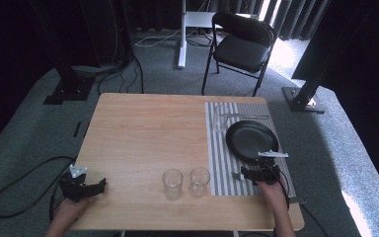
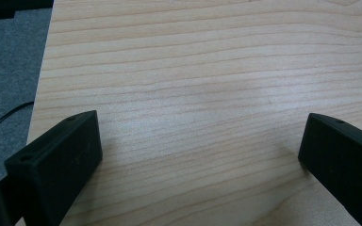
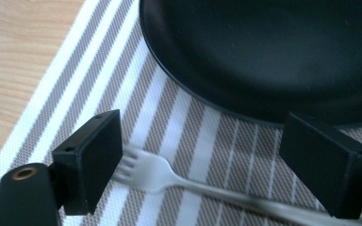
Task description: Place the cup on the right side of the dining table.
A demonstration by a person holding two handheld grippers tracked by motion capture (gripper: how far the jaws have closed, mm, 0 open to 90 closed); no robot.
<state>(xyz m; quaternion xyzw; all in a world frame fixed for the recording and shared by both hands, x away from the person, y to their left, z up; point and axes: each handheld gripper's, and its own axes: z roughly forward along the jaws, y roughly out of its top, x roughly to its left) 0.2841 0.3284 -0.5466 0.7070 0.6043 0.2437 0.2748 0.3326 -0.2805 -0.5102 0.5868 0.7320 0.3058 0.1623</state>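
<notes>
2 clear glasses, one (image 1: 172,183) just beside the other (image 1: 200,180), stand near the wooden table's (image 1: 143,138) front edge. A third glass (image 1: 220,122) sits farther back. A black folding chair (image 1: 242,44) stands on grey carpet (image 1: 24,133) beyond.

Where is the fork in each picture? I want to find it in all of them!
High view: the fork lies on the striped placemat, low right, just left of the right gripper.
Left gripper view: bare wooden table between the jaws; no fork here.
Right gripper view: the fork lies low in the middle, crossing between the open jaws.
Shared landmark: the black plate, just beyond the fork.
</notes>
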